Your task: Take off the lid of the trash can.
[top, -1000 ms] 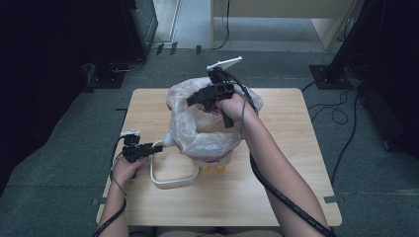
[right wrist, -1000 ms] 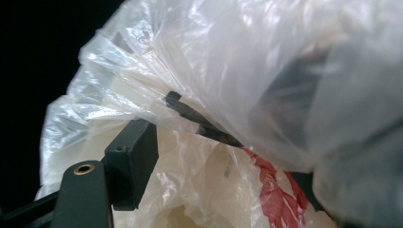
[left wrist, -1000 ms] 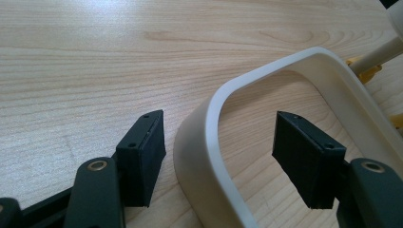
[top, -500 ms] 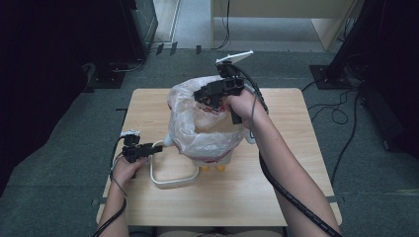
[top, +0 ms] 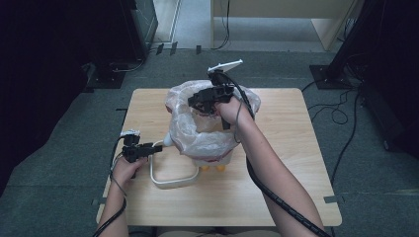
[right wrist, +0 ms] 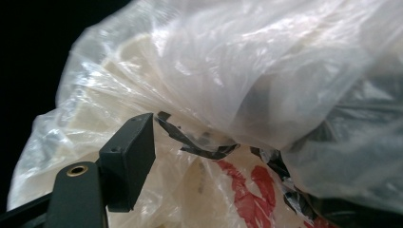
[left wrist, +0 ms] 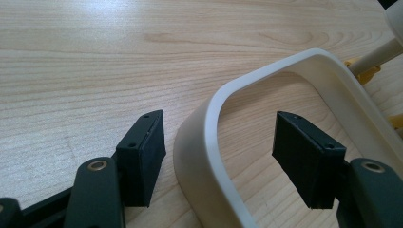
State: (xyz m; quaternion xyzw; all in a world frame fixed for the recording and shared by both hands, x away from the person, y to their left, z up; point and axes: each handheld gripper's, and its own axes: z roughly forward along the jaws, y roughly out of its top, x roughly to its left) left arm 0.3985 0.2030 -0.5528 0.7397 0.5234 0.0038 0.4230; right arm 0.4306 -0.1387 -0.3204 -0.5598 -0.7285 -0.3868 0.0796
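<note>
A clear plastic bag (top: 197, 138) lines a cream bin (top: 213, 159) with red print that stands mid-table on yellow feet (top: 212, 169). My right gripper (top: 197, 102) is at the bag's top rim, open. In the right gripper view one finger (right wrist: 130, 156) stands clear beside the crumpled bag (right wrist: 266, 80), and the film hides the other. A cream loop handle (top: 170, 181) lies flat on the table, joined to the bin's left side. My left gripper (top: 148, 148) is open and straddles the band of the loop (left wrist: 209, 118), with its pads clear of the band on both sides.
The wooden table (top: 286, 148) has bare room to the right and in front of the bin. Grey carpet surrounds it, with cables (top: 341, 113) on the floor at right and dark equipment stands behind.
My right gripper rose a little toward the back with the bag's rim, then came back down. The left gripper and the loop handle have stayed put.
</note>
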